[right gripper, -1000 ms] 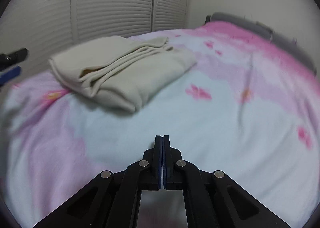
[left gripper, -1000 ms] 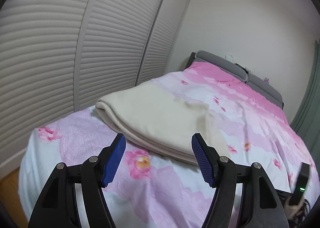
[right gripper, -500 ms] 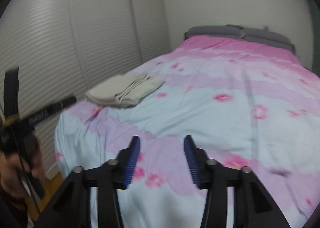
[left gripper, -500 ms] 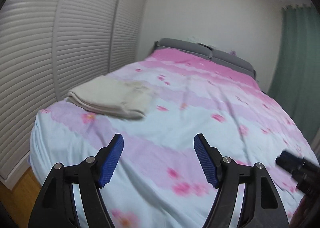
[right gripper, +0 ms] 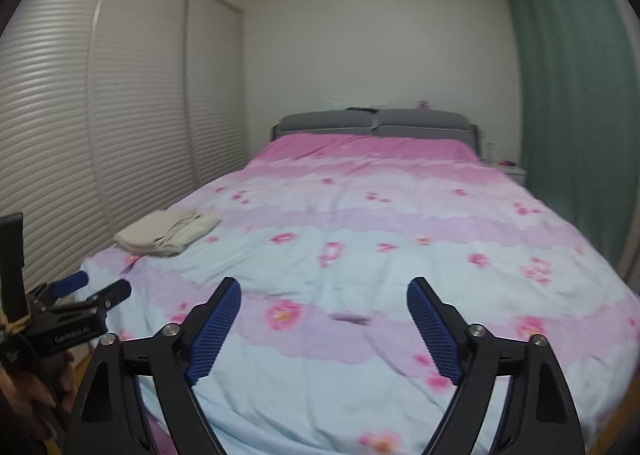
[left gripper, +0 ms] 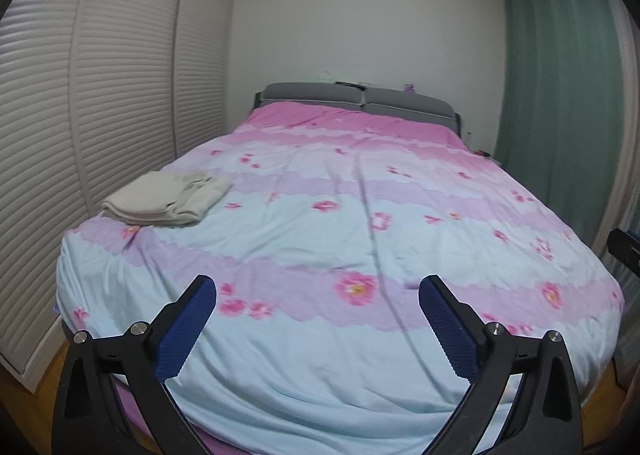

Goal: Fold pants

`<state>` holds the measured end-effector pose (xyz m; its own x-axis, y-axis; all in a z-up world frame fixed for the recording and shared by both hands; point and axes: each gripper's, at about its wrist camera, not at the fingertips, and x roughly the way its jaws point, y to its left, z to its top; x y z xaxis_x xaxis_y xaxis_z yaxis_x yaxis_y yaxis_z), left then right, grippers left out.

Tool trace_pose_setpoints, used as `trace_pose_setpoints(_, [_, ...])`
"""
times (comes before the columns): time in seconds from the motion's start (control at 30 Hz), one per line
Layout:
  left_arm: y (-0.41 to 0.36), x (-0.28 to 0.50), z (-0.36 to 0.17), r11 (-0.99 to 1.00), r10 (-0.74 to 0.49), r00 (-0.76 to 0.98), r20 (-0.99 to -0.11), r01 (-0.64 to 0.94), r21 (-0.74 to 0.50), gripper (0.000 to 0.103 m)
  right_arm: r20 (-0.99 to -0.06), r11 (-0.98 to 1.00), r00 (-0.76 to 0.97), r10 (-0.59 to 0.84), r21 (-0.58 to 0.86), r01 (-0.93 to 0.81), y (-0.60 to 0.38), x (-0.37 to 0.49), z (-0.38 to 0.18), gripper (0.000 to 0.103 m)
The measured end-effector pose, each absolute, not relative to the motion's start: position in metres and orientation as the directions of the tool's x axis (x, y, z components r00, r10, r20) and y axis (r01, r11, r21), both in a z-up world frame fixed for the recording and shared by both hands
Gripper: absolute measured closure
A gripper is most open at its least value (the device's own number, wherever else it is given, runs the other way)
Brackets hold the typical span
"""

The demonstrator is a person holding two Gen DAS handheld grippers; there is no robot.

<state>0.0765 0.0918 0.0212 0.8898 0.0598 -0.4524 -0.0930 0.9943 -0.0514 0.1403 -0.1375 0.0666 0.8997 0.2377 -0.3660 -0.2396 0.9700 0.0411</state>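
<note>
The cream pants [left gripper: 166,197] lie folded in a flat stack near the left edge of the bed [left gripper: 360,223], far from both grippers. They also show in the right wrist view [right gripper: 168,232]. My left gripper [left gripper: 318,287] is open and empty, held back at the foot of the bed. My right gripper [right gripper: 324,287] is open and empty, also at the foot of the bed. The left gripper shows from the side at the left of the right wrist view [right gripper: 92,291].
The bed has a pink, lilac and pale blue flowered cover and a grey headboard [left gripper: 356,99]. White louvred wardrobe doors [left gripper: 100,95] run along the left. A green curtain [left gripper: 560,95] hangs at the right. A white nightstand [right gripper: 512,171] stands by the headboard.
Both grippers have pulled back from the folded pants to the foot of the bed. The right gripper went from shut to wide open. The pants stay where they lay.
</note>
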Motion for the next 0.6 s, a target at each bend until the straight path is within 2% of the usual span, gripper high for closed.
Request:
trace_pose_setpoints(0.17, [0.061, 0.065, 0.022, 0.997, 0.033, 0.888, -0.458, -0.061, -0.046, 0.000, -0.349, 0.991, 0.927, 0.137, 0.044, -0.130, -0.178, 0.115, 0.068, 0.005])
trace_pose_setpoints(0.6, [0.037, 0.049, 0.008, 0.999, 0.040, 0.875, -0.482, -0.041, 0.009, 0.000, -0.332, 0.997, 0.940, 0.073, 0.052, -0.059, -0.207, 0.084, 0.047, 0.005])
